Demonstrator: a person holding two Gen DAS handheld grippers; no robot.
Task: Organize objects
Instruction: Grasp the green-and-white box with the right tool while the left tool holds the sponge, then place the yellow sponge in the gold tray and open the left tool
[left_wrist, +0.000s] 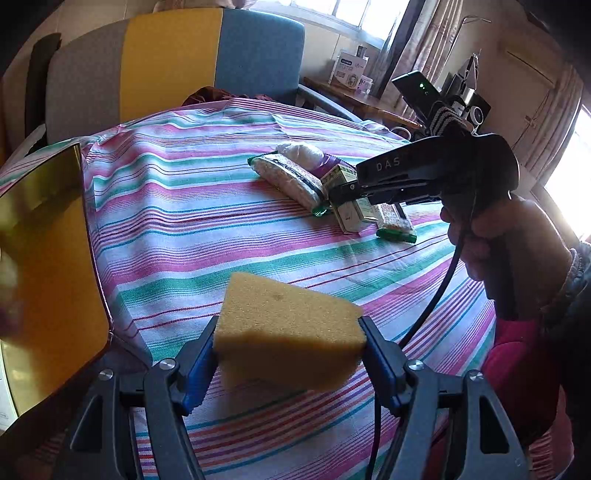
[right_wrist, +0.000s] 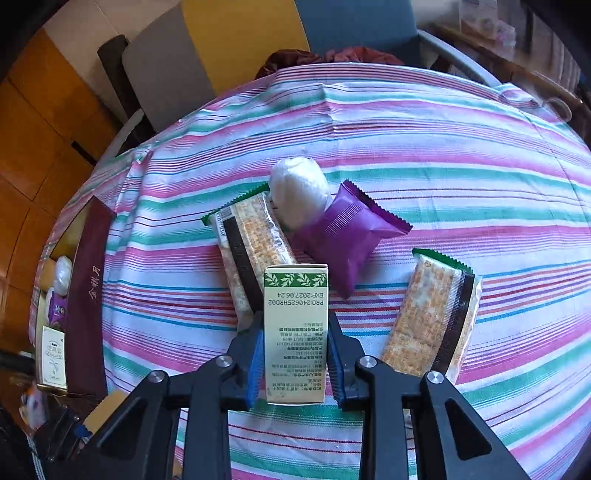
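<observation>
Jaws of the left gripper (left_wrist: 290, 345) pinch a yellow sponge wedge (left_wrist: 288, 325) from both sides, holding it above the striped cloth (left_wrist: 192, 206) of the counter; the wedge's long axis runs across the gap, from 9 to 3 o'clock. Jaws of the right gripper (right_wrist: 295, 360) press on the two long sides of a green-and-white carton (right_wrist: 295, 332), whose long axis points straight ahead toward 12 o'clock, its leaf-printed end farthest from the camera. Whether the carton rests on the cloth or is already lifted cannot be told.

Just beyond the carton, at 11 o'clock, lies a cracker pack (right_wrist: 251, 254), touching it or tucked under it. A purple snack pouch (right_wrist: 349, 232) sits at 1 o'clock, and a white wrapped ball (right_wrist: 299, 192) lies behind both, against the pouch. A second cracker pack (right_wrist: 432, 317) lies at 2 o'clock, apart from the carton.

At 9 o'clock in the right wrist view stands a dark red box (right_wrist: 88, 295) at the counter's edge, already holding some small items. Judging by that, it is the likely destination. It lies nearer the left gripper, whose view shows a gold panel (left_wrist: 48, 273) close at 9 o'clock, so the sponge has the shorter trip.
</observation>
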